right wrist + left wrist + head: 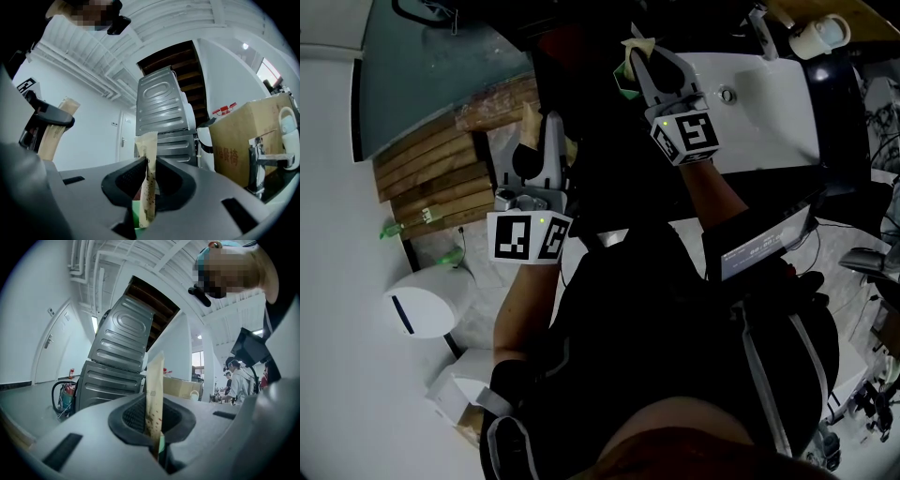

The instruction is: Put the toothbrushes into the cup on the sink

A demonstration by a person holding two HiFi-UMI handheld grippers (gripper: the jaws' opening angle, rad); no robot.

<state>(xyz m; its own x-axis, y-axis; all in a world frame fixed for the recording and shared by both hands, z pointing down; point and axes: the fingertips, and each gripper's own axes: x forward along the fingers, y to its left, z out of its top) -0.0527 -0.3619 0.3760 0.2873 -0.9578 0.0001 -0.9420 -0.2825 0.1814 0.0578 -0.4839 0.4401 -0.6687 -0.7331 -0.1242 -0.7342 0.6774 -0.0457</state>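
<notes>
Left gripper view: left gripper (153, 417) clamps a wrapped toothbrush (155, 378) upright between its jaws; right gripper (149, 176) pinches another packet (147, 144).

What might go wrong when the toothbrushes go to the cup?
1. The right gripper pinches only a thin, flat right packet, which might slide out before it reaches the cup.
2. The left packet sticks far past the left gripper. It could knock over the small cup, which stands by the tap at the corner of the sink.
</notes>
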